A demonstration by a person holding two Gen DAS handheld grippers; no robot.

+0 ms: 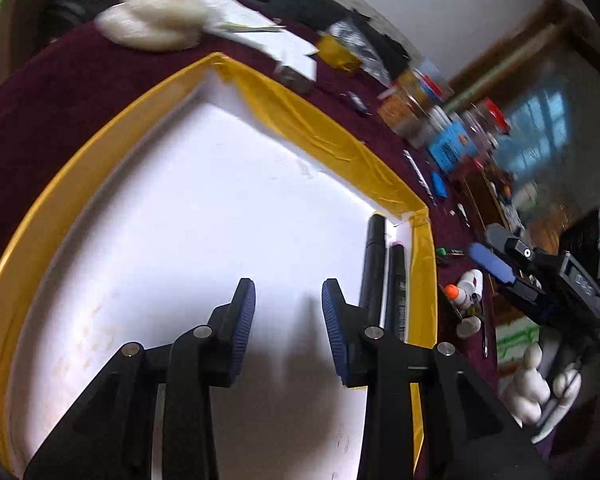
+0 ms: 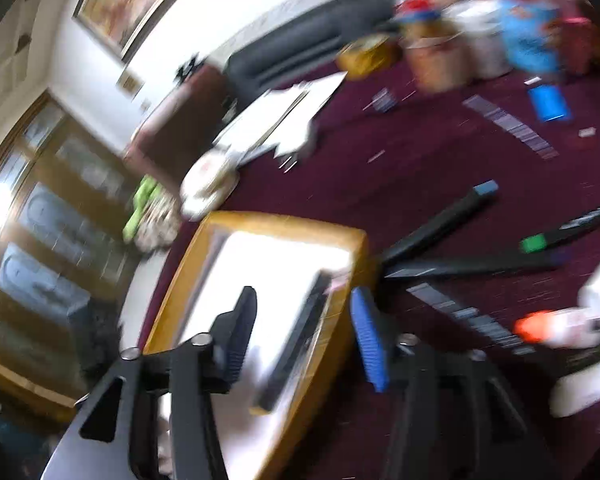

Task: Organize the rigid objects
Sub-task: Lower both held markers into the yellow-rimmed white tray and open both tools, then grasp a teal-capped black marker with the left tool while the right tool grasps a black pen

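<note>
A white tray with a yellow taped rim (image 1: 308, 128) lies on the maroon table; it also shows in the right wrist view (image 2: 284, 222). Two black markers (image 1: 374, 264) lie inside along its right wall, and they show blurred in the right wrist view (image 2: 296, 340). My left gripper (image 1: 288, 292) is open and empty above the tray floor. My right gripper (image 2: 304, 300) is open and empty over the tray's right rim; it also shows in the left wrist view (image 1: 496, 260). Black markers (image 2: 440, 224) lie on the cloth to the right of the tray, one with a green cap (image 2: 534, 243).
A glue bottle with an orange tip (image 2: 560, 326) and a white cylinder (image 2: 588, 388) lie right of the tray. Jars and a blue packet (image 1: 448, 144) stand at the table's far side. Papers (image 2: 284, 120) and a white round item (image 1: 156, 16) lie beyond the tray.
</note>
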